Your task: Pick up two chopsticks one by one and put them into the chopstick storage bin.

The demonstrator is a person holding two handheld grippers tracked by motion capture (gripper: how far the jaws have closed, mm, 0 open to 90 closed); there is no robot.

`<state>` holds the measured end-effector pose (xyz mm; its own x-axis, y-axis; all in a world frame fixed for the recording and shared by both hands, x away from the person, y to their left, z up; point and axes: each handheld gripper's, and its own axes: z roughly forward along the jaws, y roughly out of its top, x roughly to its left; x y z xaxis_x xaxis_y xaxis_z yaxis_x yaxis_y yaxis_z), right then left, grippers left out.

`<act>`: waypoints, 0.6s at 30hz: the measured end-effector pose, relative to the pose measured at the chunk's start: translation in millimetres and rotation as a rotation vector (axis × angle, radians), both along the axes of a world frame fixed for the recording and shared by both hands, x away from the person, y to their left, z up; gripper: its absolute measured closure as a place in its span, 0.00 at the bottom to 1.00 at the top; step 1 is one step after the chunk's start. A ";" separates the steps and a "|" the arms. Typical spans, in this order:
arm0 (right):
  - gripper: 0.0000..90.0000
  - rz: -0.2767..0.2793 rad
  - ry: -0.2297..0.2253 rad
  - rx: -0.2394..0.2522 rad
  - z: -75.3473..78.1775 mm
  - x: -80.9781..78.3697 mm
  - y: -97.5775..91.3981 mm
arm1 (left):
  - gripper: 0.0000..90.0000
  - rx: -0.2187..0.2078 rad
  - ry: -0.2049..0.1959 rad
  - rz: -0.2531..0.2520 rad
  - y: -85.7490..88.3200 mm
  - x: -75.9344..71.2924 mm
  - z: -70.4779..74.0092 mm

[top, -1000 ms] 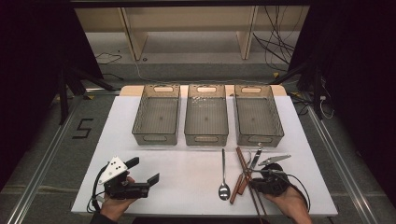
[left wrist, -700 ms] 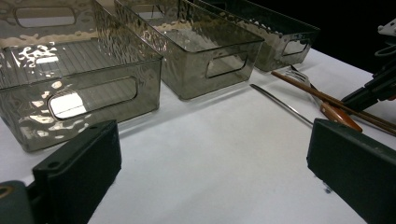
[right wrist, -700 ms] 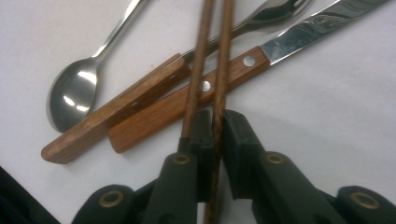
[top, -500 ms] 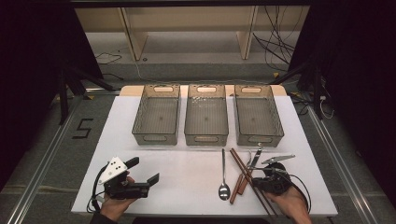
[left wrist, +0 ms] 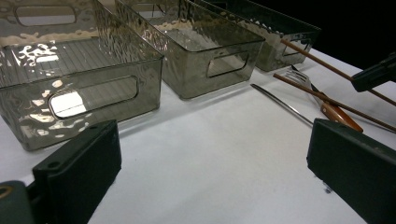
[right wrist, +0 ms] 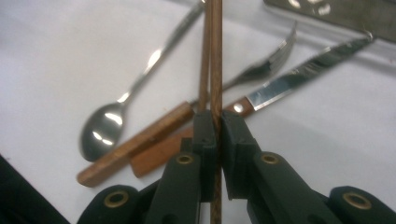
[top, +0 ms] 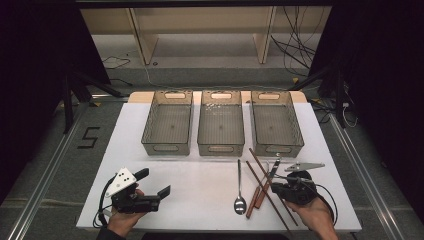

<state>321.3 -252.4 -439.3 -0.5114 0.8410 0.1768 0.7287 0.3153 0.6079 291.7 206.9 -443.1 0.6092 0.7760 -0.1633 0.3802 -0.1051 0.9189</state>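
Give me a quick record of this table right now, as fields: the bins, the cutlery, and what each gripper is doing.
surface: white table
bins: three clear bins in a row, all look empty
cutlery: spoon, fork, knife, chopsticks, lying in front of the right bin
left gripper: open, holding nothing, near the table's front left
right gripper: shut on a chopstick; a second chopstick lies right beside it, outside the jaws
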 end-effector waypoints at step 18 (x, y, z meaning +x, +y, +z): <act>0.95 0.148 -0.157 0.107 38.3 -0.1 65.2 | 0.07 -0.133 0.101 -0.043 -36.1 10.2 29.7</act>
<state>321.2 -187.2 -401.0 -0.6561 0.7355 0.1689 0.5728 0.3397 0.7459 302.0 170.7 -413.3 0.6167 0.7168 -0.3254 0.4694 -0.0030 0.8830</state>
